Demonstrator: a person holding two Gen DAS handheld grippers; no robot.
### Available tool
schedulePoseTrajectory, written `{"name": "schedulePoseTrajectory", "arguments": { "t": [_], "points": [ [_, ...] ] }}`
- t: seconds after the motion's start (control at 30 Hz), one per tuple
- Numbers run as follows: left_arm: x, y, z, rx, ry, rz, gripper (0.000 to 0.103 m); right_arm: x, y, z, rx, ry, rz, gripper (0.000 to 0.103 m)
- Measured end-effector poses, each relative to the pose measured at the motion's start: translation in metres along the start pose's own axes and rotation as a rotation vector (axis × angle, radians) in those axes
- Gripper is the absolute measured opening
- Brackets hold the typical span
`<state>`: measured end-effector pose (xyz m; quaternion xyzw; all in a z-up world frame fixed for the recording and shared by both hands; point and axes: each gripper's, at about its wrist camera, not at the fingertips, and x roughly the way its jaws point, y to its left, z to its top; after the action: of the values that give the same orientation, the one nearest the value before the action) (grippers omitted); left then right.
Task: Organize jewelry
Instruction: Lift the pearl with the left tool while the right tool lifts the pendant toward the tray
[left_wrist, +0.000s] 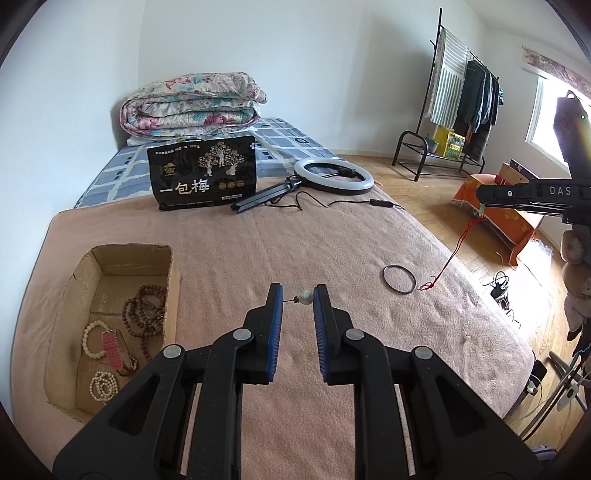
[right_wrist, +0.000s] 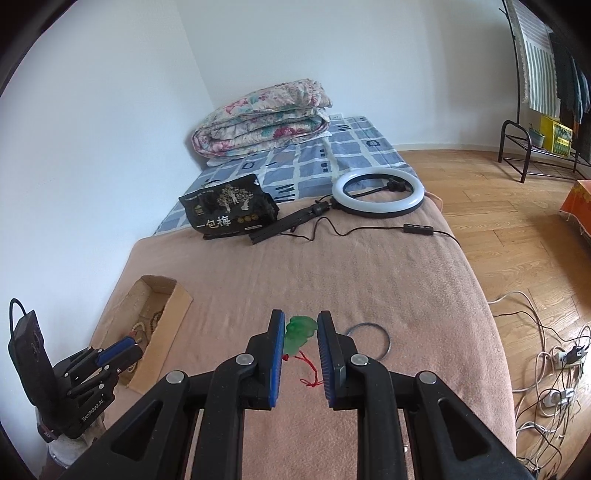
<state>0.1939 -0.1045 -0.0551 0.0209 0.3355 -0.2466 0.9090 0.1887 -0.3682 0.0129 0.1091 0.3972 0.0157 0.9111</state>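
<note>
My left gripper (left_wrist: 298, 297) has its jaws closed on a small pearl pin (left_wrist: 305, 297) that spans the gap between the tips, above the pink blanket. A cardboard box (left_wrist: 170, 280) at the left holds brown bead strands (left_wrist: 146, 314), white bead bracelets (left_wrist: 92, 338) and a pink piece. My right gripper (right_wrist: 301, 325) grips a green pendant (right_wrist: 300, 334) whose red cord (right_wrist: 309, 369) hangs down; the cord also shows in the left wrist view (left_wrist: 452, 254). A dark bangle (left_wrist: 399, 279) lies on the blanket, also in the right wrist view (right_wrist: 384, 336).
A black snack bag (left_wrist: 202, 171), a ring light (left_wrist: 334, 175) with its stand and cable, and a folded floral quilt (left_wrist: 192, 105) lie at the far end of the bed. The wooden floor (right_wrist: 517, 236), cables and a clothes rack (left_wrist: 461, 107) are to the right.
</note>
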Motion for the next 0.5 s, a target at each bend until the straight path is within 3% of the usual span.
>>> {"name": "schedulePoseTrajectory", "arguments": {
  "t": [0.5],
  "points": [
    [-0.05,0.082,-0.016,-0.072,-0.036,0.114,0.015,0.017,0.102,0.005,-0.143,0.019,0.12,0.017]
  ]
}}
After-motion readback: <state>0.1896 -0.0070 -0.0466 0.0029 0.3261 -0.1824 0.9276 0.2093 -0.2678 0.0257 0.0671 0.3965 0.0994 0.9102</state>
